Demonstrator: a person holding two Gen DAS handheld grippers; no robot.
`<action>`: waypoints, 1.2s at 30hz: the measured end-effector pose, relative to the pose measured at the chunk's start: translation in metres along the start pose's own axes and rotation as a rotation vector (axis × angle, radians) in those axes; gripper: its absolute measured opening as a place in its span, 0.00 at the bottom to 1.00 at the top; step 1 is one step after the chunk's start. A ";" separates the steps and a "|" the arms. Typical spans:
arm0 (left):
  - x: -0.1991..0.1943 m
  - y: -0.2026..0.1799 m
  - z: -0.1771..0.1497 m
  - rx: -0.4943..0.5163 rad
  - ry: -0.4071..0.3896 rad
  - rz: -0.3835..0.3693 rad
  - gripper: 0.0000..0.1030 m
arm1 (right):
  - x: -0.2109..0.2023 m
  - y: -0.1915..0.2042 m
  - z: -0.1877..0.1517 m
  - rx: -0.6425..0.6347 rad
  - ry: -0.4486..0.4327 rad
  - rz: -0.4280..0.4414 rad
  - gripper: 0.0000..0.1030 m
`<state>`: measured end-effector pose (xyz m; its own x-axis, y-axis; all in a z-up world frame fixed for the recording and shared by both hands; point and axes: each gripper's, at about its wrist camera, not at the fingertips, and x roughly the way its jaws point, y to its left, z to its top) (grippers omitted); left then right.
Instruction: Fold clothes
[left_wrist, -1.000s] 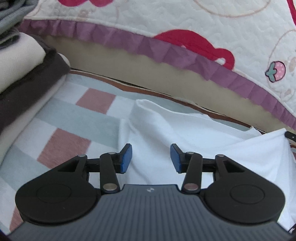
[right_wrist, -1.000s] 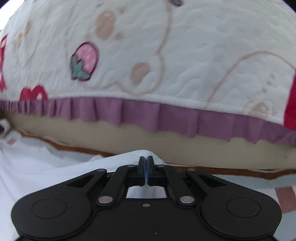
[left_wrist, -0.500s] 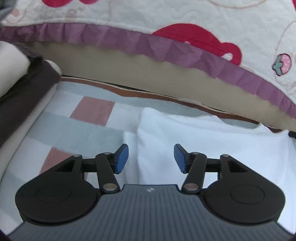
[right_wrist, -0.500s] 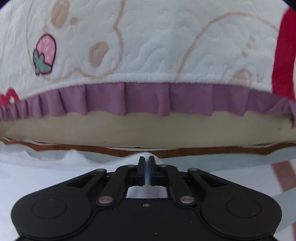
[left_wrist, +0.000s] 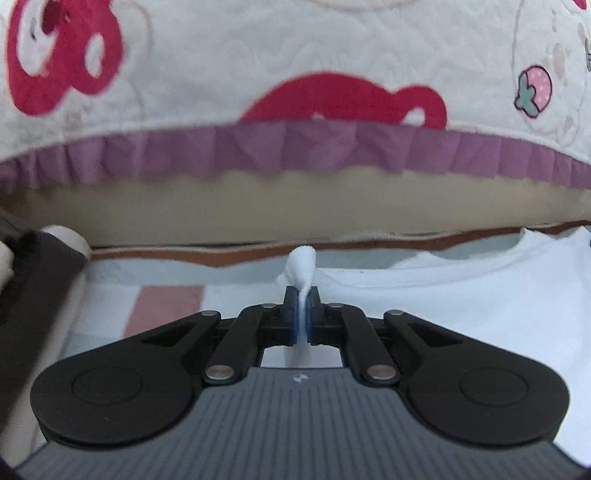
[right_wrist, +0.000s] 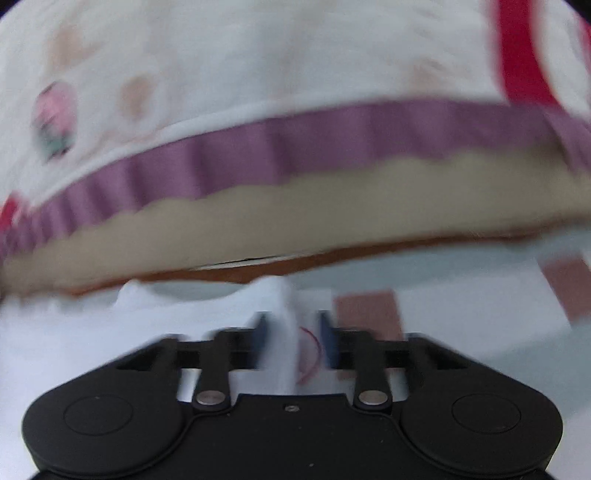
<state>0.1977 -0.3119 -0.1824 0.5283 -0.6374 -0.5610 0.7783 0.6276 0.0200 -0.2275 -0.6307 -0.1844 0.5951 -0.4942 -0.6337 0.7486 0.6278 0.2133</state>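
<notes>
The left gripper (left_wrist: 302, 314) has its blue pads pressed together on a corner of the white garment (left_wrist: 461, 295), and a small tuft of that cloth pokes up just past the fingertips. From there the garment spreads off to the right, lying flat on a checked sheet (left_wrist: 166, 306) of pale grey-blue, white and dusty pink squares. At the far side of the sheet runs a brown edge, and beyond it rises a quilted blanket (left_wrist: 258, 55) in cream with red shapes, a little strawberry and a purple ruffle (left_wrist: 295, 151) along its lower hem; a plain beige band sits under the ruffle. On the near left, a dark brown folded cloth (left_wrist: 33, 295) edges into view.

The right gripper (right_wrist: 293, 338) shows in a blurred picture. Its two fingers stand spread apart, with a raised fold of the white garment (right_wrist: 92, 332) standing between them; a thin red curved line shows on the cloth there. Whether the pads touch the fold I cannot tell through the blur. The garment lies mostly to the left of this gripper, with pink squares of the checked sheet (right_wrist: 480, 291) showing to the right.
</notes>
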 end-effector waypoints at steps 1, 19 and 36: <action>-0.003 0.000 0.001 -0.004 -0.011 0.023 0.04 | -0.001 0.006 0.001 -0.032 -0.014 0.006 0.06; -0.071 0.023 -0.038 -0.237 0.120 0.117 0.44 | -0.067 0.002 -0.014 0.180 -0.055 0.053 0.38; -0.156 -0.009 -0.088 -0.277 0.184 0.021 0.77 | -0.174 0.065 -0.119 -0.295 0.037 -0.029 0.27</action>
<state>0.0784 -0.1793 -0.1680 0.4532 -0.5476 -0.7033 0.6328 0.7534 -0.1788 -0.3174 -0.4320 -0.1486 0.5593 -0.4956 -0.6645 0.6445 0.7641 -0.0274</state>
